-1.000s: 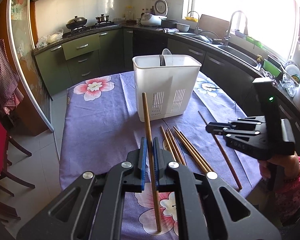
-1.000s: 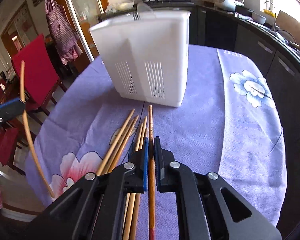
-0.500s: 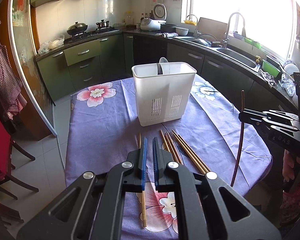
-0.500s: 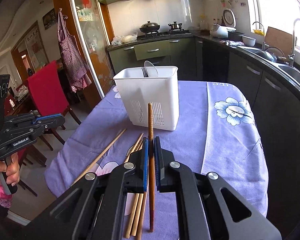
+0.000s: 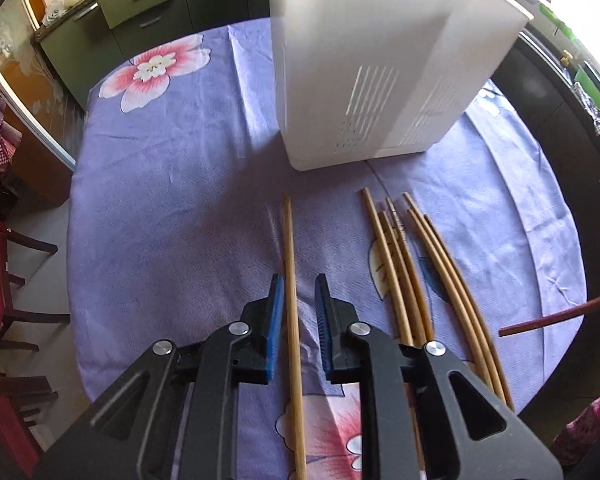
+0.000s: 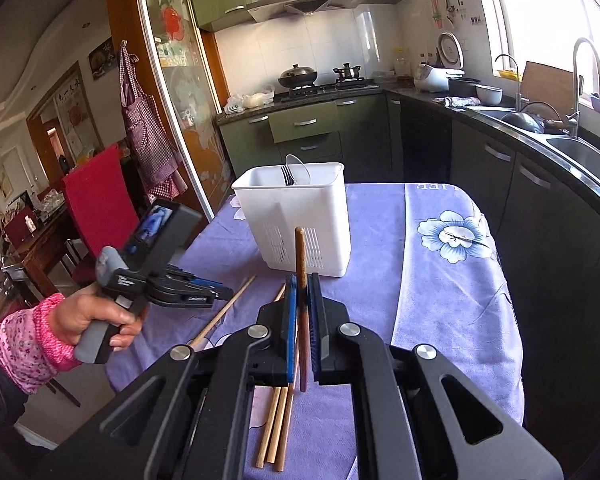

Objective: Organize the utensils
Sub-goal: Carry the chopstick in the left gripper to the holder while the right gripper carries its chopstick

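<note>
Straddling a light chopstick (image 5: 291, 280) on the tablecloth (image 5: 172, 200), your left gripper (image 5: 299, 304) is open; your right gripper (image 6: 303, 312) clamps a dark chopstick (image 6: 301, 264) upright.

Bare purple cloth (image 5: 172, 208) lies open to the left of the single chopstick (image 5: 290, 280). The white caddy (image 5: 380, 80) blocks the far side, and the chopstick bundle (image 5: 420, 272) crowds the right.

Caddy (image 5: 380, 80) ahead of left gripper (image 5: 299, 312): matt white plastic, slotted. Chopstick (image 5: 291, 320) between its blue ribbed pads (image 5: 277, 312): pale smooth wood. Tablecloth (image 5: 172, 208) beneath: purple woven cloth, creased.
</note>
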`<state>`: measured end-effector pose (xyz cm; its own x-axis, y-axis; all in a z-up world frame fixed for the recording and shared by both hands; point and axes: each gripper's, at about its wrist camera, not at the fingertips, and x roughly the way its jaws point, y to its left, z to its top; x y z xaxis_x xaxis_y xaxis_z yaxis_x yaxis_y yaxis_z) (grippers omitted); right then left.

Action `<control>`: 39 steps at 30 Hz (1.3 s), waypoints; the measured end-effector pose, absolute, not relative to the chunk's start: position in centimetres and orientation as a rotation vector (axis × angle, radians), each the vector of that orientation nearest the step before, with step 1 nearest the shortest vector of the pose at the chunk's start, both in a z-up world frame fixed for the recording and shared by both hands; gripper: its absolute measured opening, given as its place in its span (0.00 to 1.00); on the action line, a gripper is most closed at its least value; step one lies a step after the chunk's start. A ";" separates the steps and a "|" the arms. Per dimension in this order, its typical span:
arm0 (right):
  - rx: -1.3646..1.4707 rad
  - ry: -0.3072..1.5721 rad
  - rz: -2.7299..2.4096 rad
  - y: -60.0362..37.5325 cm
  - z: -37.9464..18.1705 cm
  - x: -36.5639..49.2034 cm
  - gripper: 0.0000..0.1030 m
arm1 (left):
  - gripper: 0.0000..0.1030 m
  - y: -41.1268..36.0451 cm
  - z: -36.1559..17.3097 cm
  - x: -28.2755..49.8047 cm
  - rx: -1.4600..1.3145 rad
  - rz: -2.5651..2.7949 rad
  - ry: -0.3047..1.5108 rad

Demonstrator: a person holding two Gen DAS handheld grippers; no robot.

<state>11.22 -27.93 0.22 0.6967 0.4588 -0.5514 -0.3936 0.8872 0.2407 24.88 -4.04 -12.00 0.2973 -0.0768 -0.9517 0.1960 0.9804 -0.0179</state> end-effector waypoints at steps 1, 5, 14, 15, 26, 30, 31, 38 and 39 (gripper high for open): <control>0.109 0.641 0.476 -28.2 0.3 11.2 0.06 | 0.15 -4.0 -12.6 25.3 0.111 -0.177 1.275; 0.118 0.638 0.476 -28.9 0.6 10.9 0.06 | 0.15 -3.9 -13.8 26.0 0.120 -0.171 1.303; 0.123 0.630 0.487 -28.9 0.9 10.7 0.06 | 0.05 -3.7 -12.1 25.6 0.111 -0.181 1.275; 0.123 0.627 0.486 -29.0 1.0 10.7 0.06 | 0.05 -3.5 -11.4 25.2 0.108 -0.183 1.253; 0.105 0.601 0.495 -28.7 2.1 10.0 0.06 | 0.05 -1.4 -2.3 16.8 0.083 -0.246 1.009; 0.092 0.591 0.497 -28.6 2.6 9.8 0.06 | 0.05 -0.7 0.0 14.0 0.080 -0.246 0.950; 0.090 0.587 0.497 -28.6 2.8 9.8 0.06 | 0.05 -0.5 0.5 13.6 0.080 -0.246 0.938; 0.067 0.564 0.509 -27.9 4.1 9.5 0.06 | 0.05 -0.3 1.9 11.9 0.096 -0.253 0.890; 0.064 0.563 0.512 -27.7 4.2 9.6 0.06 | 0.05 -0.4 2.0 11.9 0.097 -0.255 0.888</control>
